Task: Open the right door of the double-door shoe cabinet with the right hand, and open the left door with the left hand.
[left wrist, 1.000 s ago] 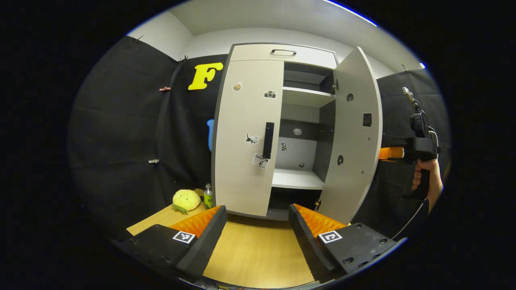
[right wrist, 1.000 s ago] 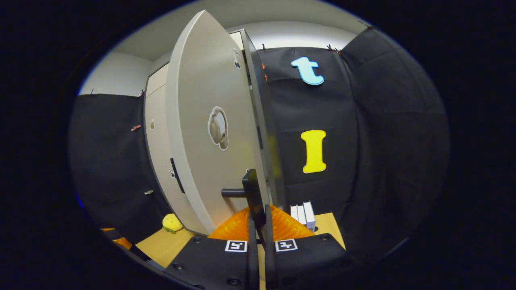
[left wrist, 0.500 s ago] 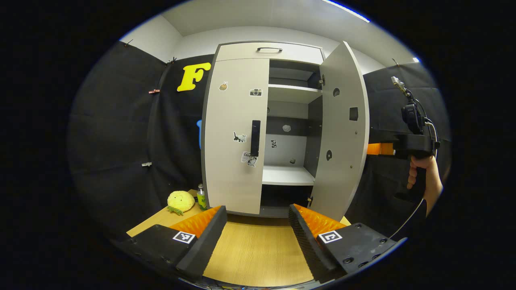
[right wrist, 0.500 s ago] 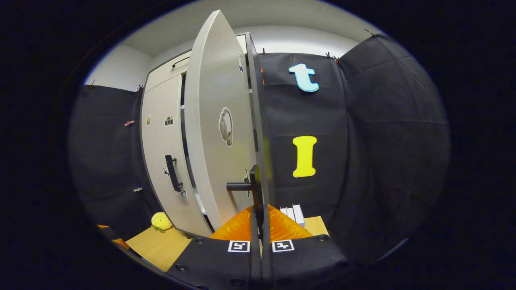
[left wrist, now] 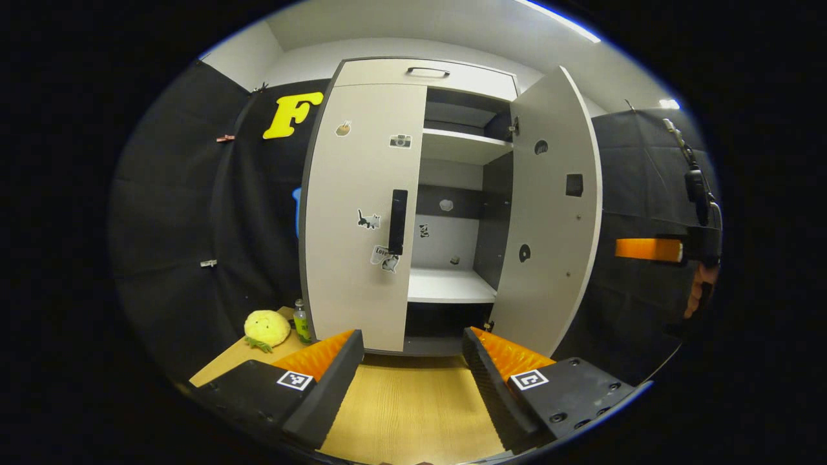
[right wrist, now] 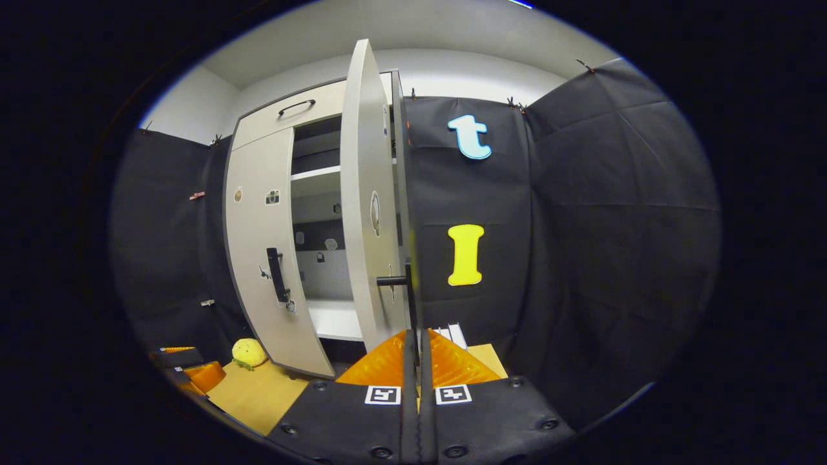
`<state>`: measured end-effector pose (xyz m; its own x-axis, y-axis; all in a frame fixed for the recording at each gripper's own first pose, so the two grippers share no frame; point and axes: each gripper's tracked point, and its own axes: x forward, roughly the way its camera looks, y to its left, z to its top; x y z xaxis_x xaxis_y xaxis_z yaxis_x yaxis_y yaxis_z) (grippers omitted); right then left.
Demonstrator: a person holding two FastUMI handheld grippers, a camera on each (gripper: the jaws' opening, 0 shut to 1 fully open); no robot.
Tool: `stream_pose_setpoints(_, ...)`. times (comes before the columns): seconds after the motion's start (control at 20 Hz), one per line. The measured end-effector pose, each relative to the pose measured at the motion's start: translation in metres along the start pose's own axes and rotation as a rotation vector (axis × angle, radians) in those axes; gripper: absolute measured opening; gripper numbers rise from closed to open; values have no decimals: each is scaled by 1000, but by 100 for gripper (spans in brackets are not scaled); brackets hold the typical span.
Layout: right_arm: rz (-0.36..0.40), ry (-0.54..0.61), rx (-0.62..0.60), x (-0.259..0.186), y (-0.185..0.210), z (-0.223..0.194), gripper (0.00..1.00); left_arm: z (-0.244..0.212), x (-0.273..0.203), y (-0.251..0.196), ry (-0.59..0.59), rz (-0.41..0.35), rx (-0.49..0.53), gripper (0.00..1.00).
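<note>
Roughly halfway: right door [left wrist: 549, 213] swung wide with my right gripper [right wrist: 417, 361] fingers pinched together at its handle [right wrist: 404, 284], left door [left wrist: 358, 219] shut, left gripper [left wrist: 410, 368] fingers apart, short of it.

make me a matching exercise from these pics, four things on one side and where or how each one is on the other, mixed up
Things
1. right door
2. left door
3. left hand-held gripper
4. yellow plush toy

States
A. closed
B. swung open
C. on the wooden table beside a small bottle
D. fingers spread, holding nothing

Pairs: 1-B, 2-A, 3-D, 4-C
</note>
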<state>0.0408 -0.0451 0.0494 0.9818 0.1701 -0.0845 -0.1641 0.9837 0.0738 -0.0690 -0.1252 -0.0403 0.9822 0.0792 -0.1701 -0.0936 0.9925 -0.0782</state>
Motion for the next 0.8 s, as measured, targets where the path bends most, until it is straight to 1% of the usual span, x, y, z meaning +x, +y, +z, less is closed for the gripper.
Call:
stream_pose_setpoints(0.15,-1,10,-6,-10,21,-10,5,8,20,15,-11,-37,14,95)
stream_pose_setpoints(0.2,-2,19,-2,-13,31,-14,10,10,27,21,-15,-47,18,95)
stream_pose_setpoints(0.25,2,20,5,-15,43,-18,10,13,34,26,-17,-57,22,95)
stream_pose_setpoints(0.3,7,18,18,-13,57,-20,5,14,39,32,-18,-66,26,95)
stream_pose_setpoints(0.4,26,11,37,-6,90,-26,5,17,50,44,-20,-88,33,95)
stream_pose_setpoints(0.45,27,29,36,-1,103,-36,5,18,55,49,-20,-100,36,95)
stream_pose_setpoints(0.55,3,89,20,8,120,-59,5,22,63,61,-20,-117,25,95)
stream_pose_setpoints(0.6,-9,104,21,13,128,-66,7,27,66,66,-27,-131,13,95)
stream_pose_setpoints(0.65,-18,110,28,19,136,-71,13,34,68,71,-40,-138,5,95)
stream_pose_setpoints(0.7,-33,111,36,22,139,-74,23,40,71,78,-54,-139,4,95)
stream_pose_setpoints(0.75,-34,114,43,26,146,-78,27,45,74,84,-63,-135,9,95)
stream_pose_setpoints(0.8,-27,122,42,28,152,-83,41,49,78,90,-65,-130,18,95)
